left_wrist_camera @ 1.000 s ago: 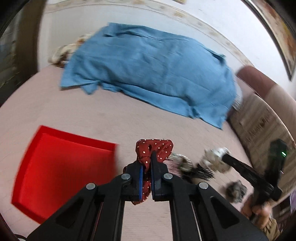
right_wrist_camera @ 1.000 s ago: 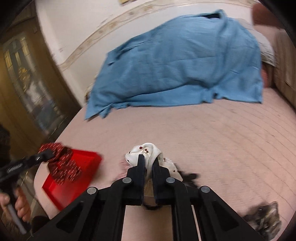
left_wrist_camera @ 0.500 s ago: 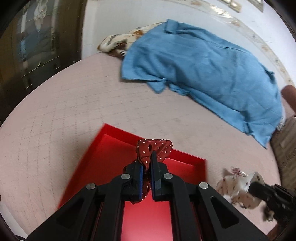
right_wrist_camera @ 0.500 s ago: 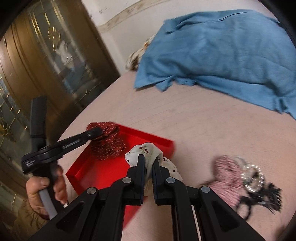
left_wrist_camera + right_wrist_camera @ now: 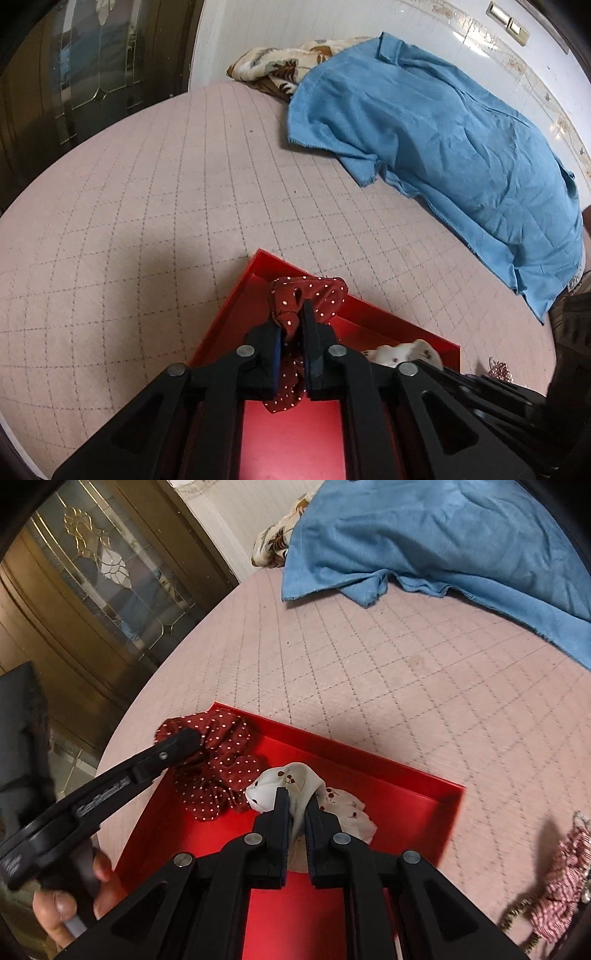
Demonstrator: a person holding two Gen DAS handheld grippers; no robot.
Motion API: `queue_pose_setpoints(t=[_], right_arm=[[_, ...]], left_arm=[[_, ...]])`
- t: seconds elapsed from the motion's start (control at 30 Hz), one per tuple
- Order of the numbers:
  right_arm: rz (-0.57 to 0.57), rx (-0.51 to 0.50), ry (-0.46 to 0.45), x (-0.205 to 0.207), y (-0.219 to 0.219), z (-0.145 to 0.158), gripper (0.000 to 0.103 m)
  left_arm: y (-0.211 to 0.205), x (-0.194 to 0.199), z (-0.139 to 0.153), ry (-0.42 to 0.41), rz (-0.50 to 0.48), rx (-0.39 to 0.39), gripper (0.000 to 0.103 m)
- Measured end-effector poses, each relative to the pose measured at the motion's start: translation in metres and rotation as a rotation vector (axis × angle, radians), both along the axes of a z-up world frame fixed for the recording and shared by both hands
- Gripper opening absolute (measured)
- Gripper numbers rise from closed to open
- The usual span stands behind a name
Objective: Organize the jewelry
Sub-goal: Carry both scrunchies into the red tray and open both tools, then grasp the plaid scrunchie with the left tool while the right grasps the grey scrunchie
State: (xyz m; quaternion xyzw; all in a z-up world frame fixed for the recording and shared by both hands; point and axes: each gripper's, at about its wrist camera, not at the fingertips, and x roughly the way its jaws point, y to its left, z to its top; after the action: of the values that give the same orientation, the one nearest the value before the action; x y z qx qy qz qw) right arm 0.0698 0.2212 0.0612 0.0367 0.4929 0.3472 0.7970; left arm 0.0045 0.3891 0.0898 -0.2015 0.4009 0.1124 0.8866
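Observation:
A red tray [image 5: 402, 326] [image 5: 413, 786] lies on the pink quilted bed. My left gripper [image 5: 294, 323] is shut on a dark red polka-dot scrunchie [image 5: 314, 290] and holds it over the tray's far left corner; the scrunchie also shows in the right wrist view [image 5: 221, 764]. My right gripper [image 5: 296, 805] is shut on a white cherry-print scrunchie [image 5: 291, 779] over the tray's middle; that scrunchie also shows in the left wrist view [image 5: 402, 354].
A blue cloth [image 5: 443, 140] [image 5: 443, 535] covers a heap at the back of the bed, with a floral blanket [image 5: 273, 66] beside it. A pink checked scrunchie and other accessories [image 5: 557, 878] lie right of the tray. A glass-panelled door [image 5: 110, 576] stands left of the bed edge.
Both grippers have moved left from the loose pile to over the red tray, each still holding its scrunchie. They now sit lower and closer to the tray.

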Motion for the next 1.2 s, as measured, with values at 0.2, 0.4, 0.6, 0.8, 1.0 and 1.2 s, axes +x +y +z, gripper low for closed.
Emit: queue_pose_setpoints(t=[0.2,0.4,0.6,0.8,1.0,1.2], right_arm=[[-0.025,0.004,-0.014,-0.003,-0.004,0.007,0.038],[-0.056,0.031,-0.037,-0.011,-0.024,0.024,0.044],[-0.094,0.032,-0.079,-0.031,-0.079,0.04,0.049],[-0.223,0.011,-0.124,-0.054,-0.187,0.052,0.055],[-0.426,-0.017,-0.136,-0.079,-0.307,0.052,0.06],[-0.591,-0.053,-0.142,-0.106,-0.397,0.042,0.06]], left_arm=[[0.002,-0.014,0.013,-0.076,0.013,0.009,0.05],[-0.002,-0.021,0.018,-0.092,0.008,0.016,0.057],[-0.015,-0.029,0.022,-0.097,0.0,0.048,0.057],[-0.045,-0.042,0.028,-0.12,-0.058,0.073,0.057],[-0.097,-0.05,0.032,-0.103,-0.166,0.122,0.057],[-0.158,-0.056,0.045,-0.102,-0.288,0.129,0.057]])
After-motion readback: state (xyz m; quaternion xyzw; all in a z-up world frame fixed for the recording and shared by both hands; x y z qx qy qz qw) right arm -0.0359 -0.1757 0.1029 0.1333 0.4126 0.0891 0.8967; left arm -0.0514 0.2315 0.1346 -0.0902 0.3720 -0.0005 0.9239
